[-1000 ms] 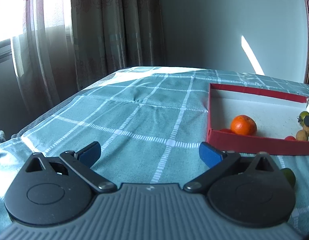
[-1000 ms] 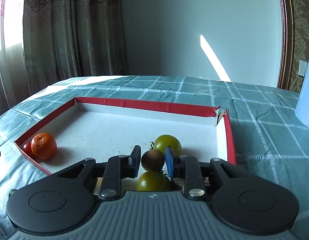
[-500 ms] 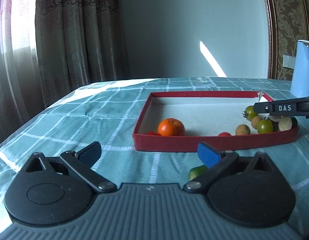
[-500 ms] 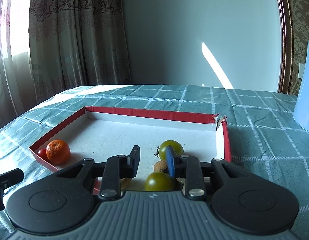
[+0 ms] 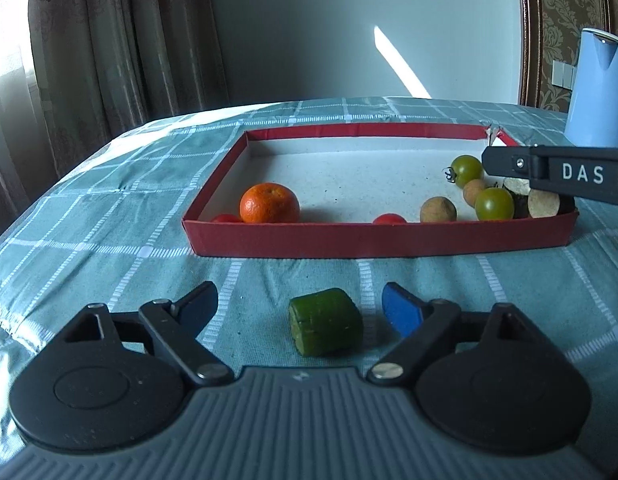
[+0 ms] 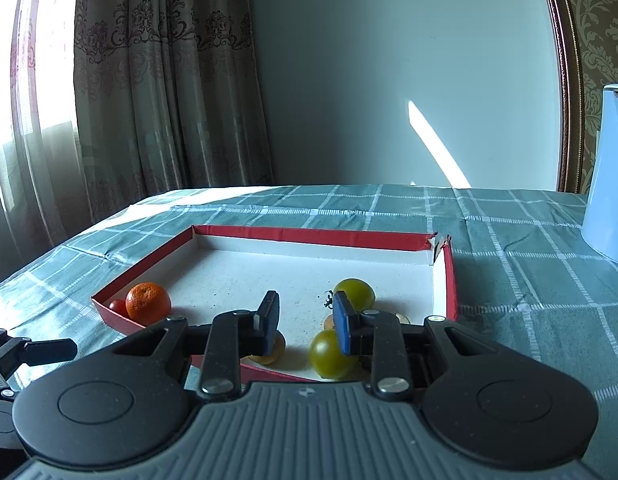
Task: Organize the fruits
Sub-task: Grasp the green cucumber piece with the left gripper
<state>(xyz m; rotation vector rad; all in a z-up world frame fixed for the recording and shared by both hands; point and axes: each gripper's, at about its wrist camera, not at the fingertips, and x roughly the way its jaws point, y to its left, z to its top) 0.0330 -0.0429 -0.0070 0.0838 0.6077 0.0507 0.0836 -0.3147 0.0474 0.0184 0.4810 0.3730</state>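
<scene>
A red-walled tray [image 5: 381, 238] [image 6: 309, 236] lies on the checked cloth. It holds an orange [image 5: 269, 203] [image 6: 148, 303], red tomatoes [image 5: 390, 219], green tomatoes [image 5: 494, 203] [image 6: 354, 289] and brown round fruits [image 5: 438, 209]. A green cucumber chunk [image 5: 326, 321] lies on the cloth in front of the tray, between the fingers of my open left gripper [image 5: 299, 307]. My right gripper [image 6: 305, 320] is open and empty above the tray's near right part, over a green tomato [image 6: 328, 355]. It shows in the left wrist view [image 5: 557, 174] at right.
A pale blue kettle [image 5: 599, 88] [image 6: 609, 184] stands on the table right of the tray. Curtains hang at the left and a wall stands behind. The table's left edge falls away near the curtains.
My left gripper swung right, from the bare cloth to face the tray, and now straddles the cucumber chunk. My right gripper let go of a brown fruit, opened and lifted back.
</scene>
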